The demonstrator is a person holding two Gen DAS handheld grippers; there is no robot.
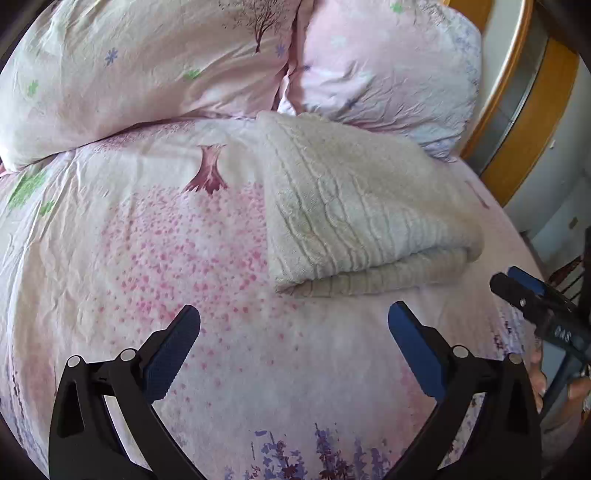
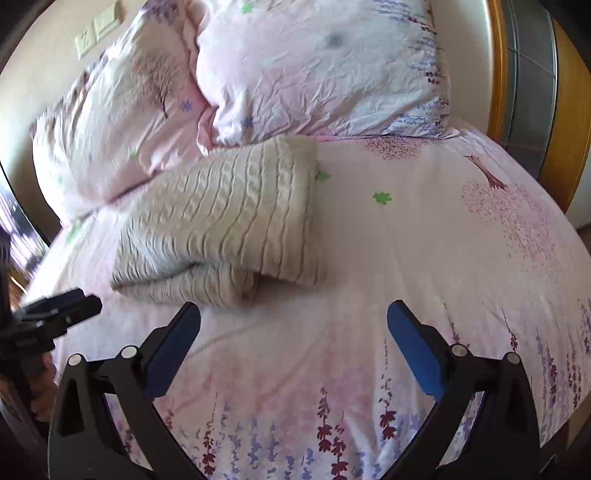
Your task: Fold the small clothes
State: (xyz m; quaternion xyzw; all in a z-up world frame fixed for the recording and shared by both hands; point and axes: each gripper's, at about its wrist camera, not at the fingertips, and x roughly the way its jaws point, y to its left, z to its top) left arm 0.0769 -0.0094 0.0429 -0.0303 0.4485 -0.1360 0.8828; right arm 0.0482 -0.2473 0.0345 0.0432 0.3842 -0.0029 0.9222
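A cream cable-knit garment (image 1: 354, 206) lies folded in a thick rectangle on the pink floral bed sheet (image 1: 147, 258), just below the pillows. It also shows in the right wrist view (image 2: 221, 221), with a rolled layer under its near edge. My left gripper (image 1: 293, 321) is open and empty, just short of the garment's near edge. My right gripper (image 2: 293, 319) is open and empty, just in front of the garment's near right corner. The right gripper shows at the right edge of the left wrist view (image 1: 517, 284); the left gripper shows at the left edge of the right wrist view (image 2: 74, 302).
Two pink floral pillows (image 1: 129, 74) (image 1: 388, 66) lie against the head of the bed, touching the garment's far edge. A wooden bed frame (image 1: 524, 122) curves along the right side. A wall with switch plates (image 2: 96, 29) stands behind the pillows.
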